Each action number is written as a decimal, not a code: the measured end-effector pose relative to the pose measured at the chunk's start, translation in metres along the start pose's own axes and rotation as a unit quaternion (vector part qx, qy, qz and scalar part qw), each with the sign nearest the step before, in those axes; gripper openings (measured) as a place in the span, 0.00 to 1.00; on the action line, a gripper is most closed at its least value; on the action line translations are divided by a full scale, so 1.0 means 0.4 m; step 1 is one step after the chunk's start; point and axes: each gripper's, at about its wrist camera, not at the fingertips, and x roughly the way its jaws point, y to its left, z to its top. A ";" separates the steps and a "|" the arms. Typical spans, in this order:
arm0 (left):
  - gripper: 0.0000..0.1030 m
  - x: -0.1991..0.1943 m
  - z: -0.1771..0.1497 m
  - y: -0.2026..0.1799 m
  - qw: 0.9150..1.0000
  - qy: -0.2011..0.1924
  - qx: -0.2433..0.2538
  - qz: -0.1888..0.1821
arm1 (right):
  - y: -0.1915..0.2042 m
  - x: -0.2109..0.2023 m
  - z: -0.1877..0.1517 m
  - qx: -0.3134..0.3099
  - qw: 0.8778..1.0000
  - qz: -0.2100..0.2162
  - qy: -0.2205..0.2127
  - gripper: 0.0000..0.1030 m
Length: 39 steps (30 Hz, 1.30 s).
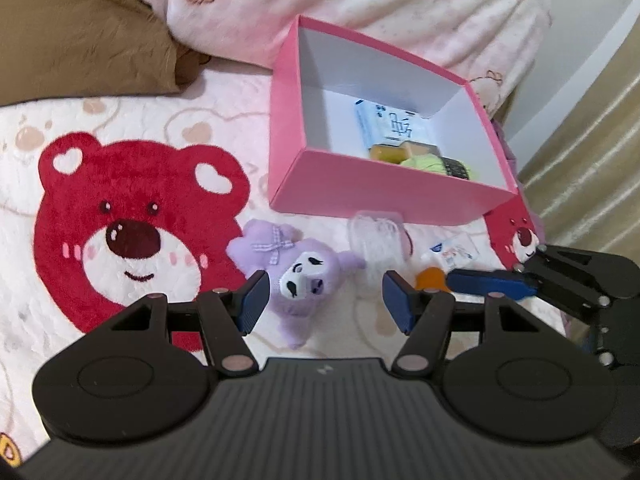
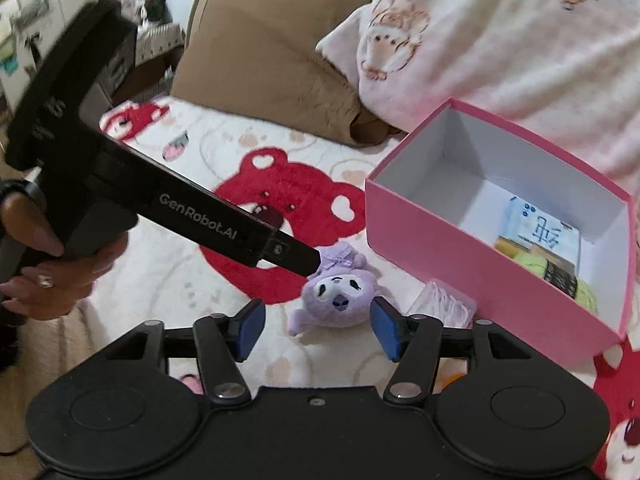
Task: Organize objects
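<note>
The small lilac plush toy with a white face and a gingham bow (image 1: 294, 276) lies loose on the fleecy white blanket printed with red bears (image 1: 132, 240), just in front of the open pink cardboard box with a white inside (image 1: 384, 196). A clear plastic packet (image 1: 376, 236) and a small white printed sachet (image 1: 456, 254) lie beside it, with an orange piece (image 1: 430, 278) near them. The box already holds a pale blue packet, a tan block and a yellow-green bundle.

The left gripper (image 1: 326, 304) hangs above the toy, jaws apart and empty. The right gripper (image 2: 318, 328) is also spread and holds nothing.

Both claws point at the same toy, so they could collide. Soft plush may also slip from a shallow pinch, or a finger may snag the fleece or nudge the packet.
</note>
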 end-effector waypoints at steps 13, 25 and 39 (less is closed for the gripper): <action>0.61 0.124 -0.037 0.082 0.998 -0.002 -0.045 0.033 | -0.013 0.200 -0.076 -0.032 0.998 -0.039 -0.024 0.82; 0.61 0.206 -0.064 0.098 0.997 0.007 -0.071 0.036 | -0.009 0.292 -0.100 -0.062 0.996 -0.052 -0.020 0.92; 0.40 0.183 -0.072 0.096 0.995 -0.020 -0.102 0.004 | -0.039 0.272 -0.094 0.046 0.998 0.000 0.032 0.84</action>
